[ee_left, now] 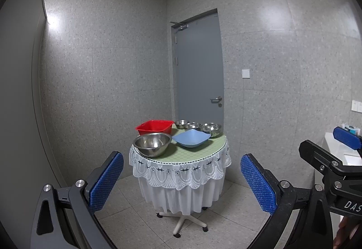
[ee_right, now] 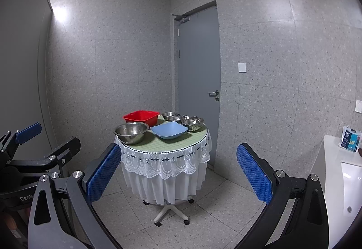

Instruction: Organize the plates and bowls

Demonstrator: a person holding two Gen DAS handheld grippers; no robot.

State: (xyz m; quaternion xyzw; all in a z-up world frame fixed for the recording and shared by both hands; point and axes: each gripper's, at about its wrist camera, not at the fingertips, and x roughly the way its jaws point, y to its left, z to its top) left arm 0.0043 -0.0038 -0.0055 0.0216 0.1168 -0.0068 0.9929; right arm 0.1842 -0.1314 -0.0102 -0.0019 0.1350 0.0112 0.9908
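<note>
Nothing's been grabbed yet, both the left tool [ee_left: 182, 179] and right tool [ee_right: 178, 172] are spread wide and empty, well short of the table [ee_right: 181, 142] holding the bowls [ee_right: 131, 132], so next is moving in closer.

Dim even light, glare patches on walls [ee_left: 273, 16], fisheye-bent dark edges

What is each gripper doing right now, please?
Left gripper: open, holding nothing.
Right gripper: open, holding nothing.
</note>
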